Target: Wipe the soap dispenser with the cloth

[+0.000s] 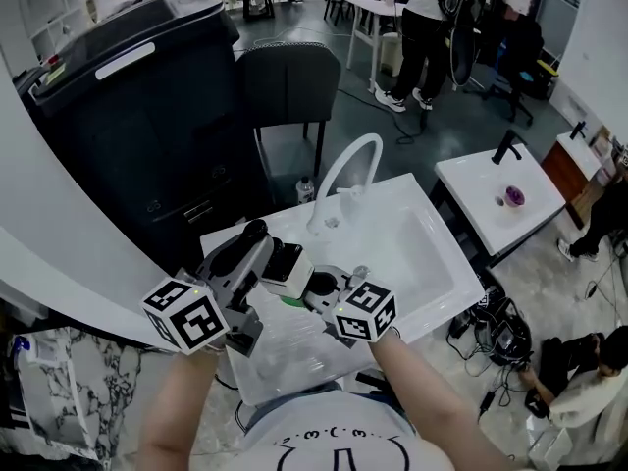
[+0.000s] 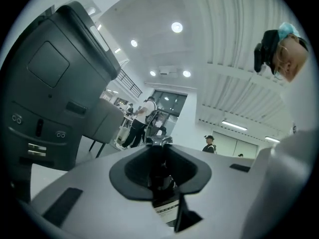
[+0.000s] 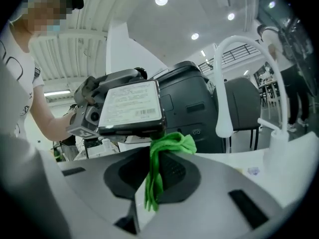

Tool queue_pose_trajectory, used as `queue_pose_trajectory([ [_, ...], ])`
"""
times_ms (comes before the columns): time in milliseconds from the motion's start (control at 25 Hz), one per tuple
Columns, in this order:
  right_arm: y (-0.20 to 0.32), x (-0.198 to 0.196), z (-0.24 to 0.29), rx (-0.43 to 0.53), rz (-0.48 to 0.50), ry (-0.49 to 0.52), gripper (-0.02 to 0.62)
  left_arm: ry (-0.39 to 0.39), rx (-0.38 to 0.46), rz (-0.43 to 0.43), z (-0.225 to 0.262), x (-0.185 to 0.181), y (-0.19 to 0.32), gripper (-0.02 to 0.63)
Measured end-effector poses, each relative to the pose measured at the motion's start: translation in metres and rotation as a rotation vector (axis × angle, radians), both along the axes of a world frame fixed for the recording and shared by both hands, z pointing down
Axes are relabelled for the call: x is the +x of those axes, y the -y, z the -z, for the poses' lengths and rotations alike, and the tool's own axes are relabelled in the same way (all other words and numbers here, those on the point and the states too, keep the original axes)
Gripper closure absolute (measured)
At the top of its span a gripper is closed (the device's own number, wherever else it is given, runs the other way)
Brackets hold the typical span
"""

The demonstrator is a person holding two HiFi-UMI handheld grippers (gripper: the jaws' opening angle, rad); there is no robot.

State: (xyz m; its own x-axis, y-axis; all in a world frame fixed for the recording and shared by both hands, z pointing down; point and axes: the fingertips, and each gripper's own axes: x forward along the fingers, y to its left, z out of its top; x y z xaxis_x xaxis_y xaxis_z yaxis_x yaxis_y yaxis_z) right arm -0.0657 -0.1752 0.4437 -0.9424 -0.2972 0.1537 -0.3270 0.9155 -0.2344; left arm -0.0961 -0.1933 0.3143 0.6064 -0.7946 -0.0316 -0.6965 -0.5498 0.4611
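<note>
My left gripper [image 2: 160,156] is closed on the soap dispenser [image 3: 130,106]. In the left gripper view the jaws pinch a dark body, of which I can make out little beyond a strip of printed label low down and a shiny tip past the jaw ends. The right gripper view shows the dispenser better: it lies on its side in the air with its white label facing up, and its pump end is not visible there. My right gripper [image 3: 154,151] is clamped on the green cloth [image 3: 172,144]. One end hangs down between the jaws, and the bunched top meets the dispenser's lower edge, though I cannot tell how firmly it presses. From the head view both grippers are held over the white sink [image 1: 422,253], near the arched faucet [image 1: 345,165]. There the cloth is only a green sliver beneath the dispenser, mostly covered by the grippers and their marker cubes.
</note>
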Motion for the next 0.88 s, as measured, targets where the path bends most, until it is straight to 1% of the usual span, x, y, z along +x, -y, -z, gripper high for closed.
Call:
queue_pose_trajectory([
  [120, -0.008, -0.005, 0.002, -0.013, 0.011, 0.013, 0.547, -0.007, -0.007, 0.037, -0.003, -0.004, 0.007, 0.515],
  [240, -0.024, -0.012, 0.006, -0.011, 0.049, 0.023, 0.546, 0.012, -0.006, 0.062, -0.003, -0.006, 0.015, 0.515],
  [320, -0.032, -0.015, 0.006, -0.001, 0.071, 0.021, 0.547, 0.019, -0.009, 0.067, -0.005, -0.007, 0.018, 0.515],
  [520, -0.043, -0.015, 0.007, -0.002, 0.13, 0.026, 0.547, 0.004, -0.029, 0.076, -0.008, -0.008, 0.019, 0.515],
  [640, -0.049, -0.012, 0.005, 0.026, 0.16, 0.003, 0.546, -0.001, -0.025, 0.065, -0.005, -0.008, 0.015, 0.515],
  [720, -0.044, -0.002, -0.001, 0.026, 0.126, -0.037, 0.546, 0.0, -0.011, 0.043, -0.001, -0.006, 0.009, 0.515],
  [800, -0.026, 0.014, -0.005, 0.006, 0.028, -0.066, 0.546, 0.005, 0.003, 0.031, 0.002, -0.006, 0.005, 0.515],
  [880, -0.005, 0.031, -0.003, -0.014, -0.087, -0.056, 0.546, 0.013, 0.008, 0.032, 0.004, -0.007, 0.003, 0.515],
])
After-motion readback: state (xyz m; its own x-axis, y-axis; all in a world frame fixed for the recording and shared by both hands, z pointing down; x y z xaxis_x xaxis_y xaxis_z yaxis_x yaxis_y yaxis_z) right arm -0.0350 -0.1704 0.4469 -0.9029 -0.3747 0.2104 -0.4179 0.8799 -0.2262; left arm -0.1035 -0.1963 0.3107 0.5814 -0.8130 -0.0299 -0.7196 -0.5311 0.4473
